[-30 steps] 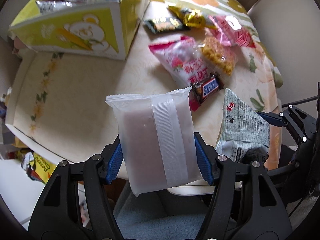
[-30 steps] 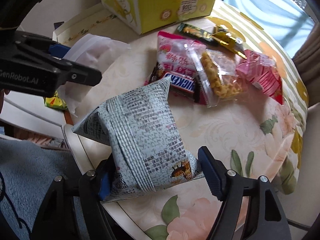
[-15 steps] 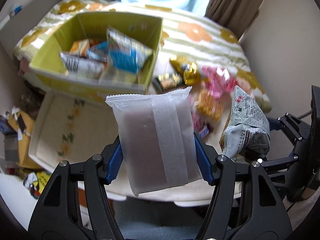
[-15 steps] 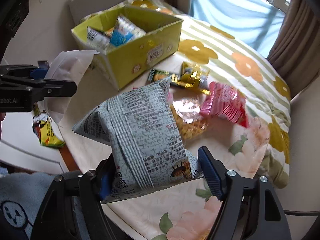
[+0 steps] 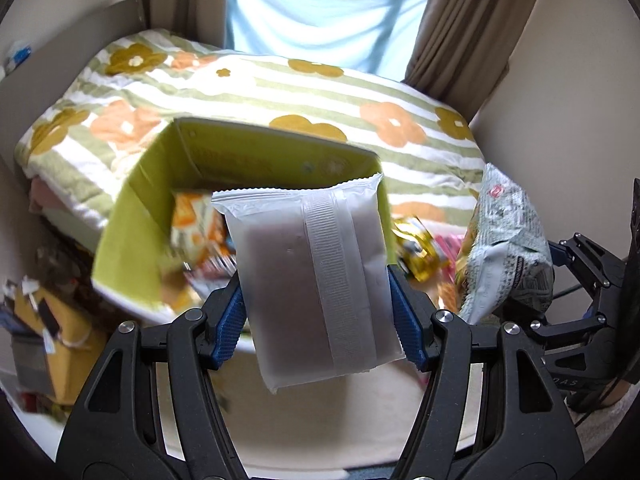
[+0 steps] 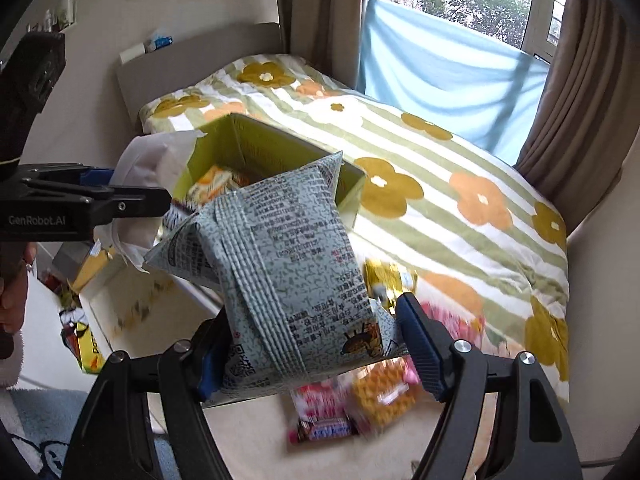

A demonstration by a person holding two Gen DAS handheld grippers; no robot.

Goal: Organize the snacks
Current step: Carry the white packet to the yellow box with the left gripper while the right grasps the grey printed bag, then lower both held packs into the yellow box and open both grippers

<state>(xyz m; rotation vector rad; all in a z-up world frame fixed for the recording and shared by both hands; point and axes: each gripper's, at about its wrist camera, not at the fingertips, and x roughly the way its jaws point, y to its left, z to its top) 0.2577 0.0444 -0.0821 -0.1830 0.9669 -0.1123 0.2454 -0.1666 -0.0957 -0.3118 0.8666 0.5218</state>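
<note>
My left gripper [image 5: 318,322] is shut on a frosted white snack pouch [image 5: 316,280], held upright in the air before the open yellow box [image 5: 132,236]. The box holds several snack packs [image 5: 196,224]. My right gripper [image 6: 312,348] is shut on a pale green printed snack bag [image 6: 288,276], also lifted above the table. That green bag [image 5: 508,240] shows at the right of the left wrist view. The white pouch [image 6: 148,164] and the left gripper show at the left of the right wrist view, beside the yellow box [image 6: 264,148].
Loose snacks lie on the table [image 6: 248,440]: a gold packet [image 6: 386,278], pink packs [image 6: 320,400], an orange cracker bag [image 6: 384,392], a chocolate bar [image 6: 324,428]. A bed with a flowered quilt [image 6: 440,168] stands behind. A person's hand [image 6: 12,272] is at the left edge.
Both grippers have risen and tilted up with their packs still held. The yellow box, once seen from the side, now shows its open top just behind the pouch.
</note>
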